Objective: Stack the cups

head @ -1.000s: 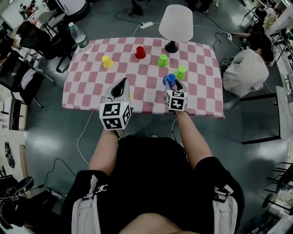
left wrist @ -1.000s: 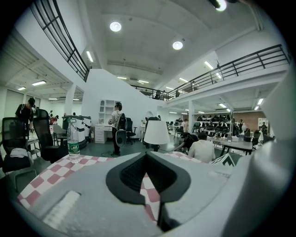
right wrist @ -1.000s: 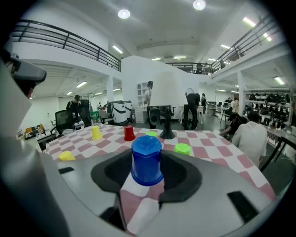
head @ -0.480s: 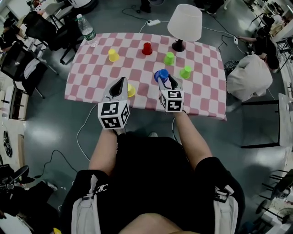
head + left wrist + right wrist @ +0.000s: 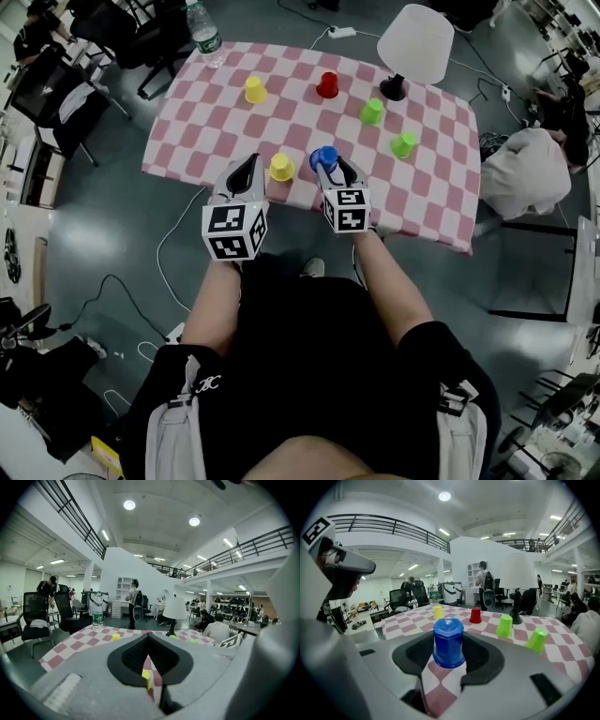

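Observation:
My right gripper (image 5: 327,165) is shut on an upside-down blue cup (image 5: 323,157) and holds it just above the table's near edge; in the right gripper view the blue cup (image 5: 448,644) fills the space between the jaws. A yellow cup (image 5: 281,168) stands upside down just left of it. My left gripper (image 5: 247,171) is shut and empty, close on that yellow cup's left; the cup (image 5: 146,677) shows through the slit in its jaws. Farther back stand another yellow cup (image 5: 255,89), a red cup (image 5: 327,84) and two green cups (image 5: 372,112) (image 5: 403,144).
The table has a pink and white checked cloth (image 5: 197,141). A white lamp (image 5: 415,42) stands at the back right and a water bottle (image 5: 204,36) at the back left corner. Chairs stand to the left, and a person (image 5: 530,169) crouches to the right.
The right gripper has carried the blue cup leftward, close to the near yellow cup. The left gripper has shifted off that yellow cup, which now shows in full.

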Available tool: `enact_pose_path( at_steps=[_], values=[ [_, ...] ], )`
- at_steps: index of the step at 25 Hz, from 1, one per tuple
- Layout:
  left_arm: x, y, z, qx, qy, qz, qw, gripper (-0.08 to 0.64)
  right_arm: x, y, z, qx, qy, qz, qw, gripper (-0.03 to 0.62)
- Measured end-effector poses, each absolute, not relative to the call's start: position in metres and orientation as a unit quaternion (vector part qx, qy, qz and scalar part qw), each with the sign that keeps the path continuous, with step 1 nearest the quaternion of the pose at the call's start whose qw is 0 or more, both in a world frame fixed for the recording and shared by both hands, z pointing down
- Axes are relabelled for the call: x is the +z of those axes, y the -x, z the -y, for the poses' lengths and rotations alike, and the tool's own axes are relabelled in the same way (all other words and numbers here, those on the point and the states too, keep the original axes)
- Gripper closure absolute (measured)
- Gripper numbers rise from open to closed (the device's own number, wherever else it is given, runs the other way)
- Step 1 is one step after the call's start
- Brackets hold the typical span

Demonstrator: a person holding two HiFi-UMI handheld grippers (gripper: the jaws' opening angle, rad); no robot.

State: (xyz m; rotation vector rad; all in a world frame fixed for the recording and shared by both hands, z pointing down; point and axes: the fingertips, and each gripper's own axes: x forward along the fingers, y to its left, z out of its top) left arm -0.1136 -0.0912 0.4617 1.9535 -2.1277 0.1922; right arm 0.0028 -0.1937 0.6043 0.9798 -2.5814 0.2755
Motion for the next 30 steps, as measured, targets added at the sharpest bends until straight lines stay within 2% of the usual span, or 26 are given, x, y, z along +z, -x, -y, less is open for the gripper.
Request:
enact_pose_path(
  at_steps=[9, 30],
  values=[
    [0.476, 0.134, 0.073, 0.072, -0.654, 0.739, 0.142, 0.545, 0.655, 0.018, 0.174, 0.108, -0.319, 0.912, 0.235, 0.403],
    [0.482, 0.159, 0.07, 0.072, -0.642, 0.748, 0.153, 0.545, 0.683, 0.041, 0.17, 0.098, -0.311, 0.91, 0.257, 0.4]
  ],
)
